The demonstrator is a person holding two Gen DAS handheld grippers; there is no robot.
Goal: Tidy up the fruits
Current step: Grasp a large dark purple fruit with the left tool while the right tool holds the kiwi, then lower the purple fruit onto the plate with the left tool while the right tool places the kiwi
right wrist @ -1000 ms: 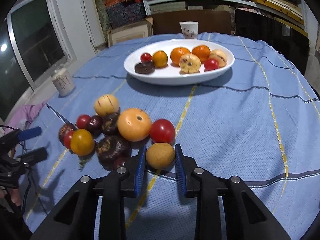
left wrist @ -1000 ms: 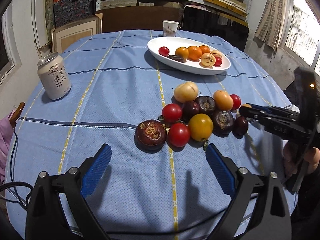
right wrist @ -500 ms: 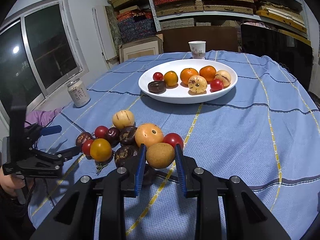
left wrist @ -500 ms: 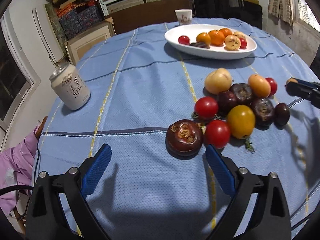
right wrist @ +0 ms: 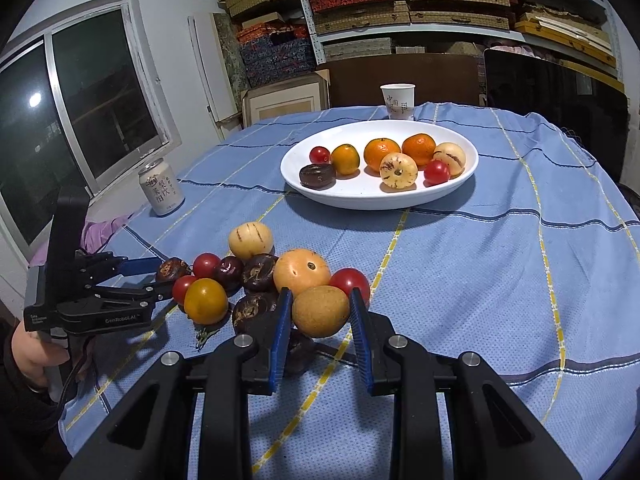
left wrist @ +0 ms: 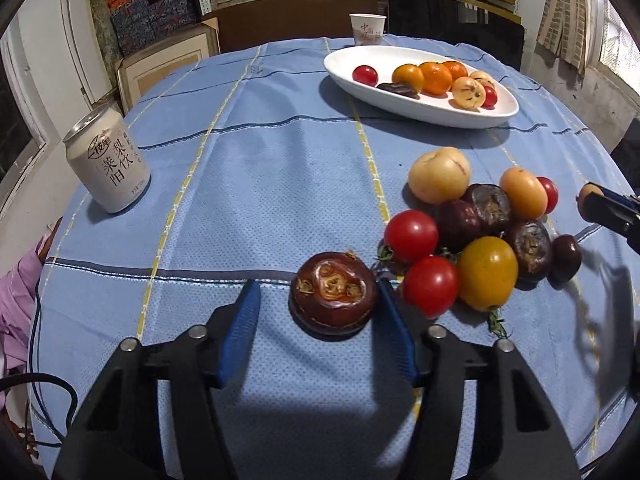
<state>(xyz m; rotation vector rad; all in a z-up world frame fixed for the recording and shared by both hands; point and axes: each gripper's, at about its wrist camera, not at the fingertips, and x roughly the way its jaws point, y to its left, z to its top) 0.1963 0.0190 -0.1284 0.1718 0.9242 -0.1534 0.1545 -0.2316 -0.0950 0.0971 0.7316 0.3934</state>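
Since a second ago, the left gripper has dropped around the dark brown, squat round fruit, jaws closing; only its right pad seems to touch. That fruit lies on the blue checked tablecloth, scarred face upward. Right gripper pinches a tan round fruit, lifted, near the pile.

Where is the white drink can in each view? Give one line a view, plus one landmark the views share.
Left wrist view: the white drink can stands at the left edge on the blue tablecloth.
Right wrist view: the can stands left of centre, near the window.
Shared landmark: the white oval plate of fruit at the far side.
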